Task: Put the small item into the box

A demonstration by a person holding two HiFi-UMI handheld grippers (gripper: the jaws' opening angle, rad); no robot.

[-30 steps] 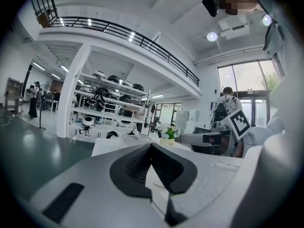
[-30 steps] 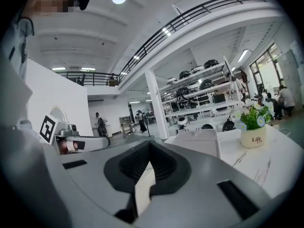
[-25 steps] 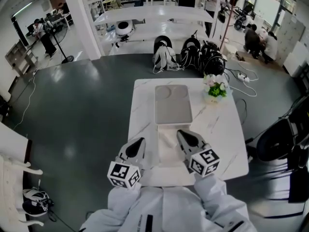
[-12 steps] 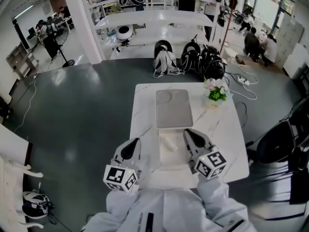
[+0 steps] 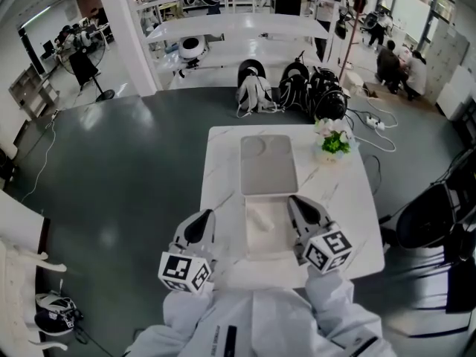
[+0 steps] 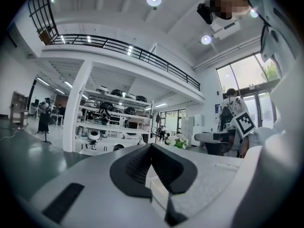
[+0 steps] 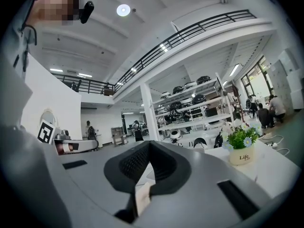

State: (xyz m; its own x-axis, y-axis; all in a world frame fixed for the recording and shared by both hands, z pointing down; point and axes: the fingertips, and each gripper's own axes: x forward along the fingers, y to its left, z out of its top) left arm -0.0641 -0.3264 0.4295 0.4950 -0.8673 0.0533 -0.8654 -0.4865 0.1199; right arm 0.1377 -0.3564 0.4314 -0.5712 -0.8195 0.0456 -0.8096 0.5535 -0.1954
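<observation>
Both the L gripper (image 5: 201,225) and the R gripper (image 5: 300,208) have their jaws pinched together, nothing in them afaict. The small crumpled white item (image 5: 260,218) looks to be lying in the shallow white open box (image 5: 274,242), btwn the grippers. Prob light n soft, not fragile. I'd pinch it across the middle.

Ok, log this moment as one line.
left gripper: jaws shut, empty | right gripper: jaws shut, empty | box: open on table, between grippers | small item: appears to lie in box

Box (image 5: 271,242) on table (image 5: 223,171), flowerpot (image 5: 332,144) beyond
</observation>
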